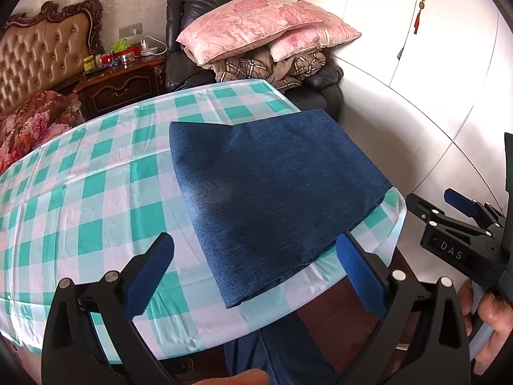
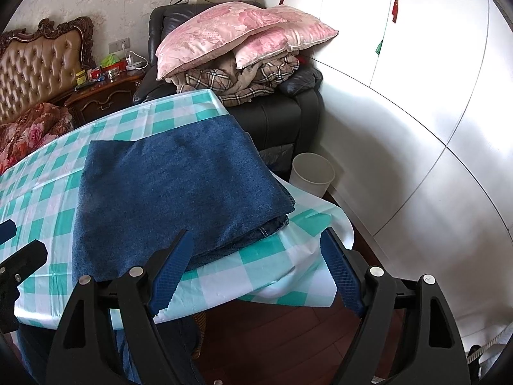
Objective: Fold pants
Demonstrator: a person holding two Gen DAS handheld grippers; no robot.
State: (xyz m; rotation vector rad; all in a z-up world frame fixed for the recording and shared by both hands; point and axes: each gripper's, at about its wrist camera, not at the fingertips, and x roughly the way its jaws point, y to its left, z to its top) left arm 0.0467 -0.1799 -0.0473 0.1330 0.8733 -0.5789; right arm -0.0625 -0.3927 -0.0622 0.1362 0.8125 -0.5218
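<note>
Presently my left gripper [image 1: 255,276] stands wide open and grips nothing, its ribbed blue pads [image 1: 150,276] spread above the near table edge. My right gripper [image 2: 256,274] is likewise spread wide and empty, held level just off the table corner. I note the pants [image 1: 269,189], dark blue denim with a fine woven grain, lying folded into a flat, layered rectangle on the glossy green-and-white checked tablecloth [image 1: 96,192], near its right edge. Only the right wrist view shows the stacked fold edges and a white waste bin [image 2: 312,173] on the floor. Only the left wrist view shows a hand [image 1: 490,327] holding the right gripper's handle.
</note>
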